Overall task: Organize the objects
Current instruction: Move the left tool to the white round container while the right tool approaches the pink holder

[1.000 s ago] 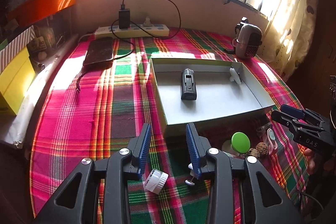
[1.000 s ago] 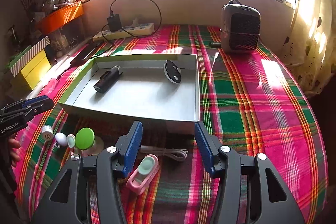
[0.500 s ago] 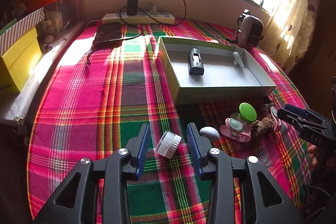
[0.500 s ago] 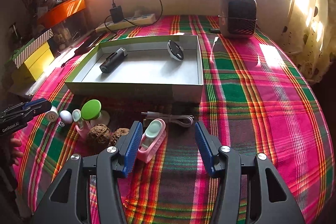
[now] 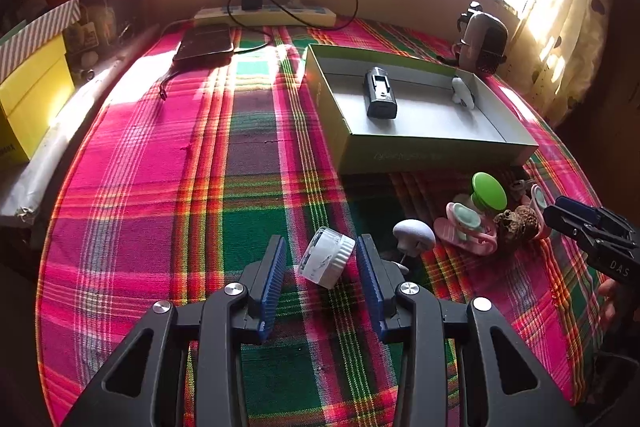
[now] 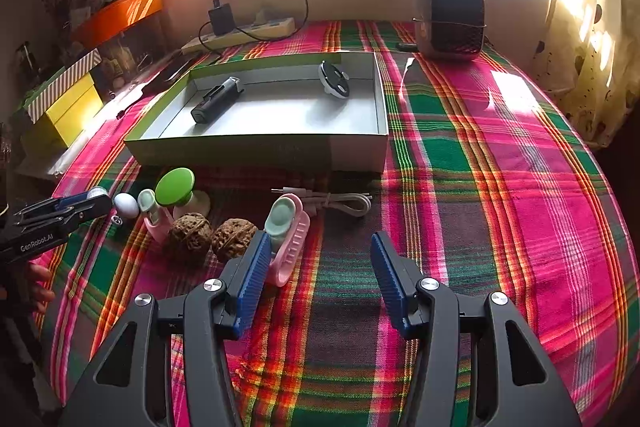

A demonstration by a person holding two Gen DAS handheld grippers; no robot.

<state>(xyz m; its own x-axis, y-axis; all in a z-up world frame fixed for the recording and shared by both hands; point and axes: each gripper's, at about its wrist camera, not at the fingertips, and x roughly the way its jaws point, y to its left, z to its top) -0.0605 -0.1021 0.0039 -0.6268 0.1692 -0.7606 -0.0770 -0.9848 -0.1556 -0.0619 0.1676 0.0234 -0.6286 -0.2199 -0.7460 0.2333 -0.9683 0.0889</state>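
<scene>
Left wrist view: the small white jar (image 5: 326,258) lies tipped on its side on the plaid cloth (image 5: 200,187), between the spread fingers of the left gripper (image 5: 320,279), touching neither, its axis slanting across the gap. The right gripper (image 6: 316,279), also spread, hangs by the pink clip (image 6: 290,243), farther away.

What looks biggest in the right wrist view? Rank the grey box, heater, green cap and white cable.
grey box
heater, though it stands farther away
white cable and green cap look alike, so unranked
</scene>
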